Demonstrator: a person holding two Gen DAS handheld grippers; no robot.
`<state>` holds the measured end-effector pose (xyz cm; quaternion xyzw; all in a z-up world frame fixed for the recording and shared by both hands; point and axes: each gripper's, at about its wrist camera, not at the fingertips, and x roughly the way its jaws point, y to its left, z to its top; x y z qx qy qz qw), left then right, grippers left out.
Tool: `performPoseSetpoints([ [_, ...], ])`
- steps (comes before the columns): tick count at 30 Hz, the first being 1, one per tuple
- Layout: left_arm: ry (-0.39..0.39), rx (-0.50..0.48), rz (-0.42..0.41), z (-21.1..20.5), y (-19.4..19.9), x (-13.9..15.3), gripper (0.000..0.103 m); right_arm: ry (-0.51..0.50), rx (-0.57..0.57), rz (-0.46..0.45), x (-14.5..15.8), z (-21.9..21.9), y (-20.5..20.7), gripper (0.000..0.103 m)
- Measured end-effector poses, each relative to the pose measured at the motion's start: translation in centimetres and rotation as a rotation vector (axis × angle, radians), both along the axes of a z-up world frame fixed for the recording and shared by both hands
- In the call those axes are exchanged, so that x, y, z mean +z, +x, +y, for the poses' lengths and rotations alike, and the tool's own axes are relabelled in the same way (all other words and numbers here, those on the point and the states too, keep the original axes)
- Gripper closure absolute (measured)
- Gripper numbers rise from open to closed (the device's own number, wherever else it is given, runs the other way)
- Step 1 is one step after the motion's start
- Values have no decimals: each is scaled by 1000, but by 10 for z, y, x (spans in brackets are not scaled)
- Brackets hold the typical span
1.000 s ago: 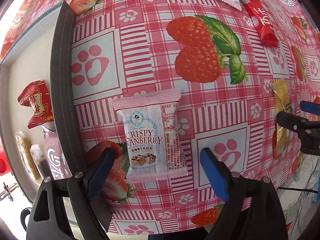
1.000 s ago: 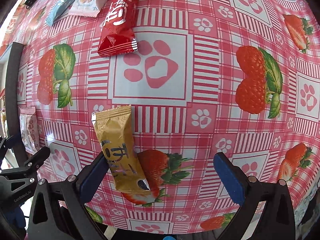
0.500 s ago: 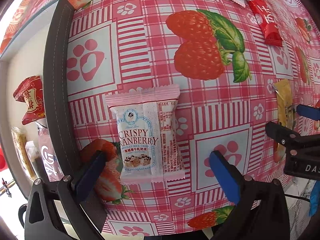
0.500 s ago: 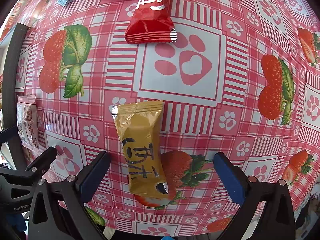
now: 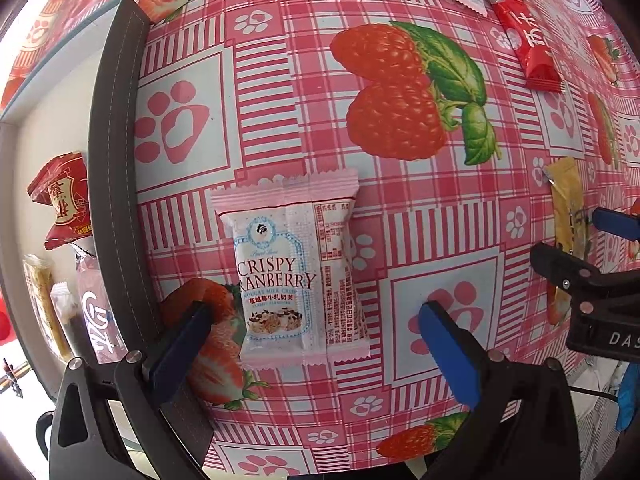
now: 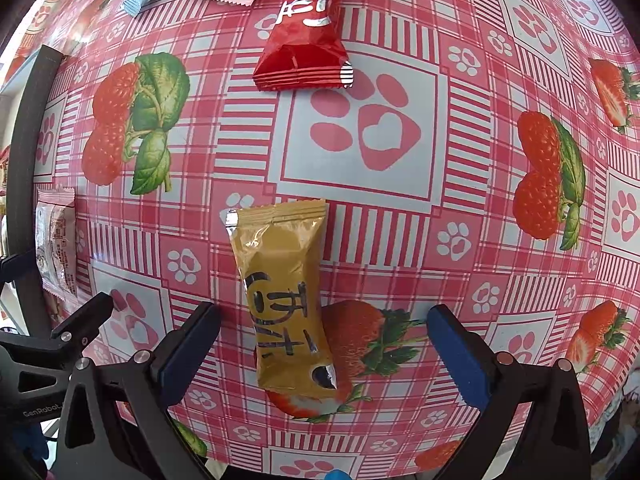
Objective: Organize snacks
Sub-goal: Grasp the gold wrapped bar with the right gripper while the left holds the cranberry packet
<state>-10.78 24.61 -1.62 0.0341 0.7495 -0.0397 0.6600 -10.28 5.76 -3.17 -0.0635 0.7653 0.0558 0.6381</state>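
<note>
Since a second ago the left hand-held gripper (image 5: 312, 344) has just spread its jaws fully wide around the pale pink "Crispy Cranberry" plastic nougat packet (image 5: 294, 268), pads clear of it. Right hand-held gripper (image 6: 320, 350) straddles the gold foil snack packet (image 6: 286, 300) right of it, gaping, gripping nothing. Left of the pink packet, a grey-rimmed tray (image 5: 120, 128) holds wrapped snacks, a red one (image 5: 62, 200) among them.

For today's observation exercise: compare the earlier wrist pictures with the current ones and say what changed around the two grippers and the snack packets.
The left gripper has just opened its jaws wider around the pink cranberry packet, without touching it. The right gripper shifted sideways until the gold packet, once beside its left finger, lies between its open jaws. Nothing was gripped or released. Both packets and the red packet stayed flat on the tablecloth.
</note>
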Motion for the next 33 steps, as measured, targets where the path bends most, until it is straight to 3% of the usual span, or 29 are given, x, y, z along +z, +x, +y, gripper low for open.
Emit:
performPoseSetpoints([
  [27, -2, -4, -11, 1, 1, -1, 0, 1, 3, -10, 5, -2, -1, 0],
  [33, 2, -6, 19, 0, 3, -3, 0, -2, 2, 2, 4, -2, -1, 0],
])
